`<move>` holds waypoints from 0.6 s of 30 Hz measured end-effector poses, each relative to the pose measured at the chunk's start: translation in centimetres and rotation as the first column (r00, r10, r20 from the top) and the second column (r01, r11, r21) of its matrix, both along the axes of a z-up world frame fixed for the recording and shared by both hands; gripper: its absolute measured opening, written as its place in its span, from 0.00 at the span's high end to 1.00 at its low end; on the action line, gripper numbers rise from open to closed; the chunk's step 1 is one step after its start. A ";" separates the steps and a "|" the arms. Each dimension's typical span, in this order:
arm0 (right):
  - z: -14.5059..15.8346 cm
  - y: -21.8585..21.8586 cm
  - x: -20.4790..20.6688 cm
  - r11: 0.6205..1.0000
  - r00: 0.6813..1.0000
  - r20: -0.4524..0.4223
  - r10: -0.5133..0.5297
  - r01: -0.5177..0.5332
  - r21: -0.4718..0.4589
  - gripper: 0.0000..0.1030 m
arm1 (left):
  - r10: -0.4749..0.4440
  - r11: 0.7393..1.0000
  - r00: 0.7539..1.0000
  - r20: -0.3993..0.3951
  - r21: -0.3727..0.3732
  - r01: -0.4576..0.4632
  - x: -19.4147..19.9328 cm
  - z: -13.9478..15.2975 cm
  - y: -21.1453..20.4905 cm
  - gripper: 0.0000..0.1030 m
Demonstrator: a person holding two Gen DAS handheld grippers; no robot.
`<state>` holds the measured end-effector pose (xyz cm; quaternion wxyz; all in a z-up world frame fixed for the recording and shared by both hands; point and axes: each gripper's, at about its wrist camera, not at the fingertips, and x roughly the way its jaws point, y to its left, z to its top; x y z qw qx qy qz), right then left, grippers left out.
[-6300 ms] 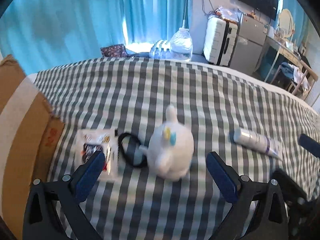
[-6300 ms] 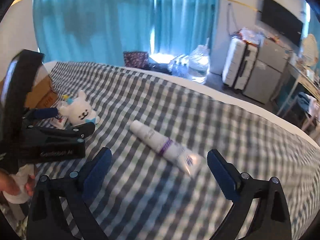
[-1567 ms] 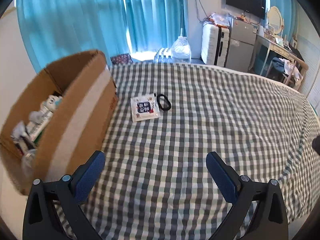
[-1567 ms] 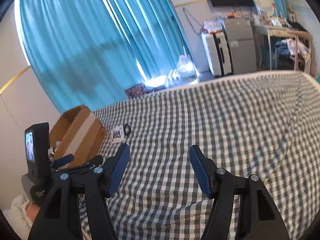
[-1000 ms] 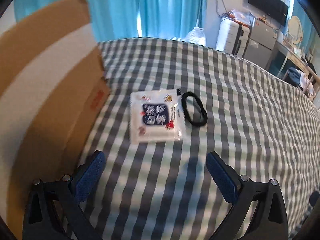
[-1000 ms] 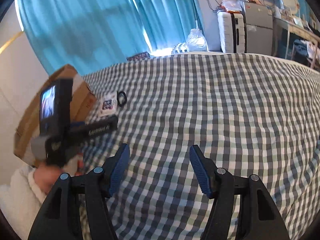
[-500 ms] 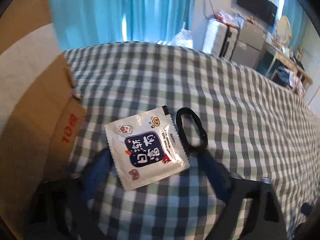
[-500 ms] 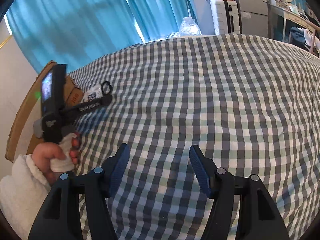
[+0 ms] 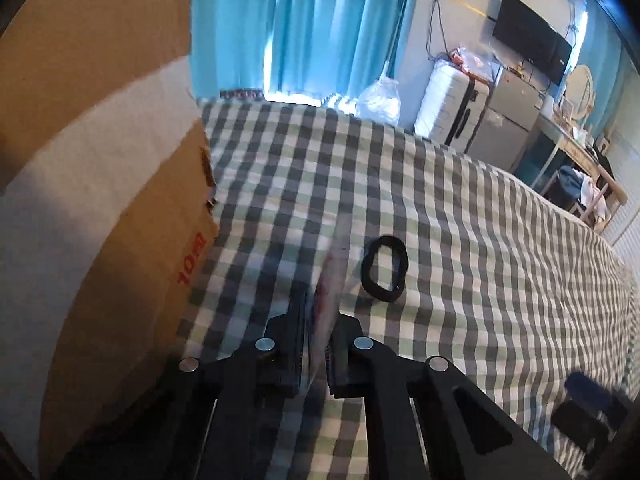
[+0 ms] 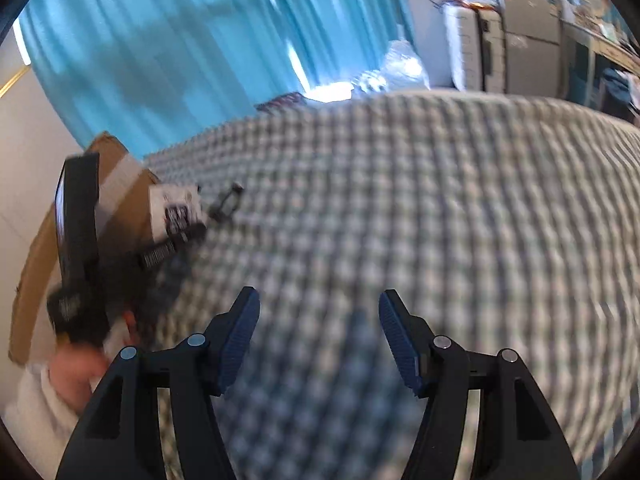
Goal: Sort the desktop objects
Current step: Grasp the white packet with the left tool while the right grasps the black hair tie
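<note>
My left gripper (image 9: 318,312) is shut on a white snack packet (image 9: 330,276), seen edge-on and lifted off the checked bed cover. In the right wrist view the packet (image 10: 176,210) stands upright in the left gripper (image 10: 188,236), beside the cardboard box (image 10: 120,200). A black hair tie (image 9: 384,274) lies on the cover just right of the packet. The cardboard box (image 9: 92,168) stands close on the left. My right gripper (image 10: 318,336) is open and empty above the cover.
The checked bed cover (image 9: 460,220) stretches right and far. Beyond the bed are blue curtains (image 9: 320,28), a water bottle (image 9: 380,100), a white suitcase (image 9: 452,116) and a desk (image 9: 576,156). The right wrist view is motion-blurred.
My left gripper has closed on the snack packet and lifted it edge-up off the cover. The hair tie stays where it was. The right gripper has swung, blurring its view.
</note>
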<state>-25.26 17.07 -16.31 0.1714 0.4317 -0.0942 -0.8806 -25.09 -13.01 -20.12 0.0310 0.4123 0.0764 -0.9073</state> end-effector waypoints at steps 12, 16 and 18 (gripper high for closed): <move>-2.9 -8.6 -9.7 0.990 0.989 0.056 0.136 -0.134 -0.050 0.74 | -0.005 1.000 1.000 0.005 0.004 0.005 -1.9 -1.5 0.3 0.91; -3.4 -7.9 -9.5 0.994 0.993 0.053 0.108 -0.108 -0.016 0.97 | -0.037 0.999 0.999 -0.014 0.034 0.037 -1.7 -1.3 0.4 0.91; -3.2 -6.8 -8.0 0.996 0.995 0.047 0.087 -0.087 -0.008 0.97 | -0.061 0.996 0.998 -0.027 0.059 0.063 -1.5 -1.0 0.2 0.91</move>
